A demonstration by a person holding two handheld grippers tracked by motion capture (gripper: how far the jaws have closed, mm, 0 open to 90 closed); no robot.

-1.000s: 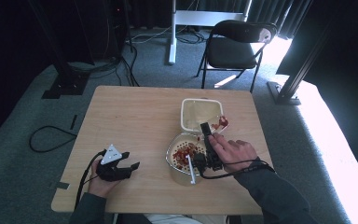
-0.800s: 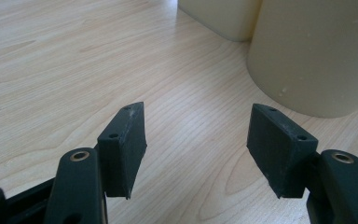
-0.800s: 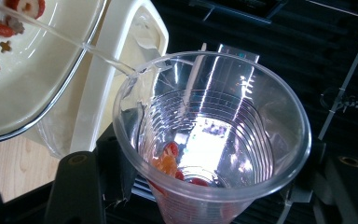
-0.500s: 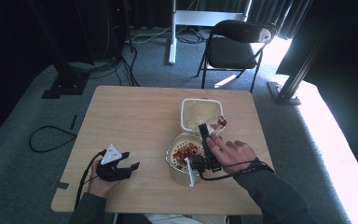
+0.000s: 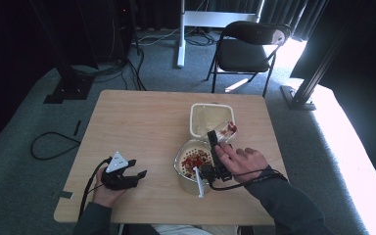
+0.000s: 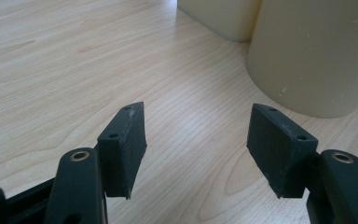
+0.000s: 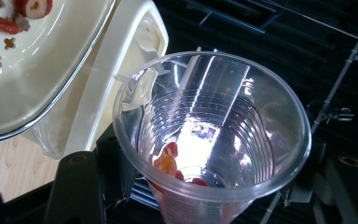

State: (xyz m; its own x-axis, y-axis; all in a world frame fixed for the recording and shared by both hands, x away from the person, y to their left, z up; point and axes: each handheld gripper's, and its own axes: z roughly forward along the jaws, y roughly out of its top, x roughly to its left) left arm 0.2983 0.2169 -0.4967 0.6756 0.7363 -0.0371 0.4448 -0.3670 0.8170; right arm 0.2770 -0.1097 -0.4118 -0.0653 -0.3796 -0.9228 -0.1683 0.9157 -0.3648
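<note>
My right gripper (image 5: 218, 138) is shut on a clear plastic cup (image 5: 225, 130), held above the table between the bowl and the square tub. Looking along the right gripper (image 7: 214, 170), I see into the cup (image 7: 214, 126), where a few red and orange pieces lie at its bottom. A round cream bowl (image 5: 192, 161) holds red fruit pieces and small cereal shapes, and its rim (image 7: 51, 88) is at the upper left of this view. My left gripper (image 5: 127, 177) rests open on the table at the near left, nothing between its jaws (image 6: 198, 140).
A square cream tub (image 5: 210, 119) stands just behind the bowl. A white utensil (image 5: 199, 182) leans at the bowl's near side. The wooden table (image 5: 137, 122) stands on grey carpet. A black folding chair (image 5: 247, 46) and cables are beyond the far edge.
</note>
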